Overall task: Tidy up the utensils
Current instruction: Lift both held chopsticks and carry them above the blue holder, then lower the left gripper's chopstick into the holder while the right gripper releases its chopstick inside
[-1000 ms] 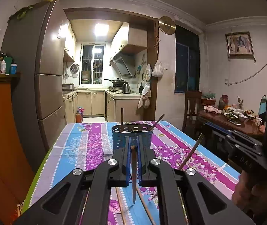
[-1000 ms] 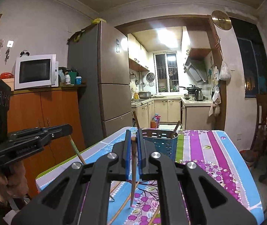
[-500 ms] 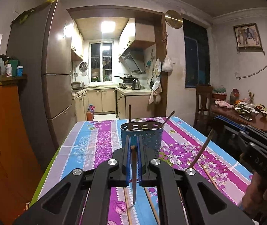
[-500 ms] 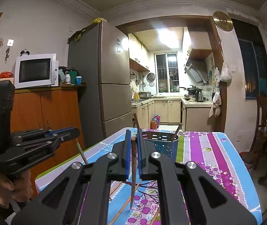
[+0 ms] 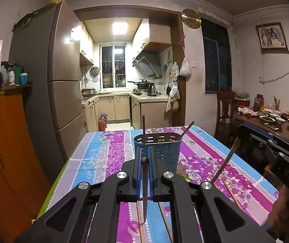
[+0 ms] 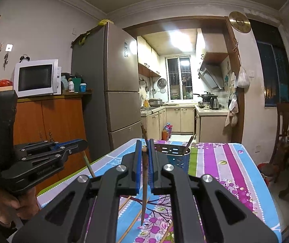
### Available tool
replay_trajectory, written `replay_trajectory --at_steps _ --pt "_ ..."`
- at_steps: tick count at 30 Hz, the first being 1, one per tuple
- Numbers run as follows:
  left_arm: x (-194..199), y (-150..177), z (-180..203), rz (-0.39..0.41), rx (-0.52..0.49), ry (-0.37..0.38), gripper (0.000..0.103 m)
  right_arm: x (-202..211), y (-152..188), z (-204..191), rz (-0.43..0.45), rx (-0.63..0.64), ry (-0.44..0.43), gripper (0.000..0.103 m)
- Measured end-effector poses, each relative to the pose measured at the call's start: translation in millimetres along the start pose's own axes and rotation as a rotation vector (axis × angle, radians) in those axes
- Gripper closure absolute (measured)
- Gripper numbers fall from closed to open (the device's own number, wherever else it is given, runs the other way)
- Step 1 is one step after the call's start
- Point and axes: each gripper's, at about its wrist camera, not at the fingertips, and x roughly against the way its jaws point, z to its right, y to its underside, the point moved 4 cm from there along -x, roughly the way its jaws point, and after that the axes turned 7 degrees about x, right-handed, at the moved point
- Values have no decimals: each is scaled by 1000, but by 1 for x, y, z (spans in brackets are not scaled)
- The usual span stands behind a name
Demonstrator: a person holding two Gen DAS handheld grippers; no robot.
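Observation:
A blue perforated utensil holder (image 5: 158, 151) (image 6: 178, 156) stands mid-table with two chopsticks (image 5: 143, 124) leaning in it. My left gripper (image 5: 144, 151) is shut on a brown chopstick (image 5: 144, 192) that hangs tip-down just short of the holder. My right gripper (image 6: 144, 144) is shut on another chopstick (image 6: 143, 190), also tip-down, near the holder's left side. Each gripper shows in the other's view: the right gripper (image 5: 274, 151) with its chopstick (image 5: 225, 162), and the left gripper (image 6: 71, 144).
Several loose chopsticks (image 5: 230, 192) (image 6: 133, 221) lie on the flowered tablecloth (image 5: 108, 158) near me. An orange cabinet (image 6: 49, 121) and a fridge (image 5: 63, 81) stand to the left. A dining table with dishes (image 5: 270, 119) and a chair (image 5: 224, 109) are on the right.
The left gripper has swung a little, so the holder sits further right in its view, and it has edged forward in the right wrist view. The right gripper has stayed put.

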Motion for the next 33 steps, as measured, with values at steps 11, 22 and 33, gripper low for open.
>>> replay_trajectory --at_steps 11,22,33 --pt "-16 -5 8 -10 -31 -22 95 -10 -14 13 6 -3 4 98" --pt "-39 -121 2 143 62 117 96 -35 -98 53 163 -21 70 98" --pt "-128 -174 13 295 106 140 96 -116 -119 96 190 -40 154 98"
